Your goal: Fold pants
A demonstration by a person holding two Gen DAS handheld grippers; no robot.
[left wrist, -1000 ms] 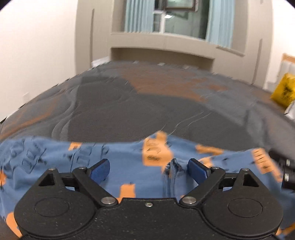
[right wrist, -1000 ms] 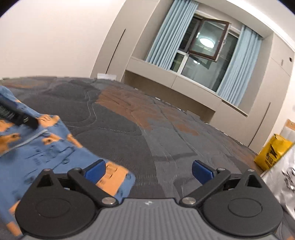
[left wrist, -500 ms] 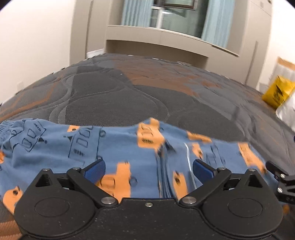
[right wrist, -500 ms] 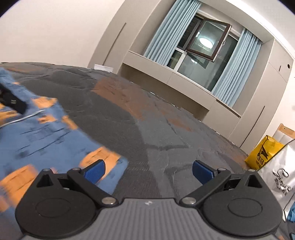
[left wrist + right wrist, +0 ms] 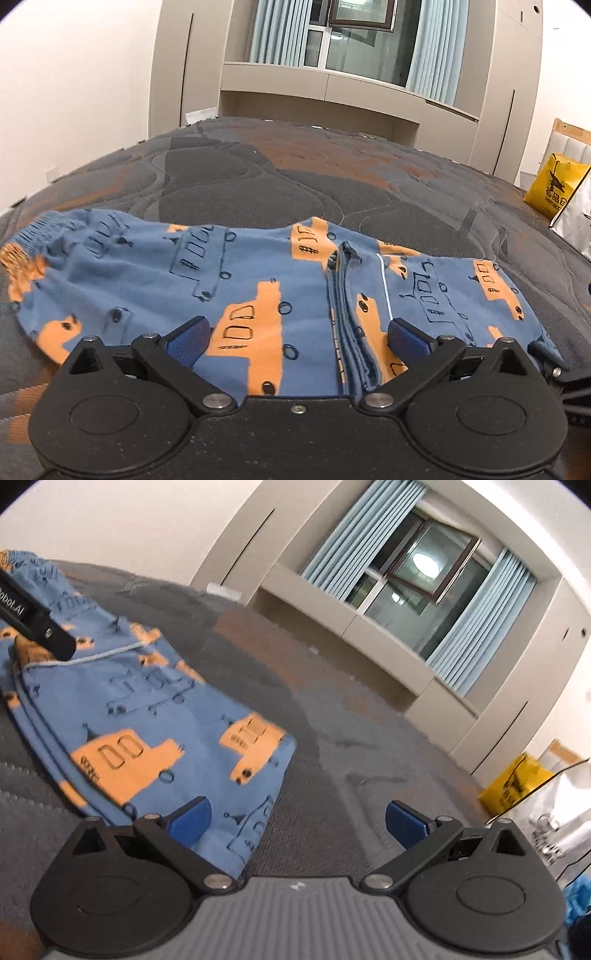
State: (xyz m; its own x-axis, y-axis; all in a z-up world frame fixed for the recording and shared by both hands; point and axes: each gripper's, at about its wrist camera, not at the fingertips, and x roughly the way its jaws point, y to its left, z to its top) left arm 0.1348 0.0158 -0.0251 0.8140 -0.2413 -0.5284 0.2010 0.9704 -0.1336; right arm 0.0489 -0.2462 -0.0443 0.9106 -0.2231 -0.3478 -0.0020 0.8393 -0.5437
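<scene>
Blue pants with orange truck prints (image 5: 258, 284) lie folded flat on the dark quilted bed (image 5: 258, 184). The elastic waistband is at the far left, and a stack of folded edges runs down the middle. My left gripper (image 5: 298, 338) is open and empty, just above the near edge of the pants. My right gripper (image 5: 295, 819) is open and empty over the right end of the pants (image 5: 147, 716), its left fingertip above the cloth corner. Part of the left gripper's black body shows at the upper left of the right wrist view.
The bed's grey and rust quilt (image 5: 369, 738) stretches far ahead and to the right. A yellow bag (image 5: 554, 188) and a white plastic bag (image 5: 554, 819) stand at the right. A window with blue curtains and beige cabinets lie behind.
The pants have settled flat on the bed. Both grippers have pulled back and risen slightly, both open throughout. The right view has tilted and swung left over the pants' end.
</scene>
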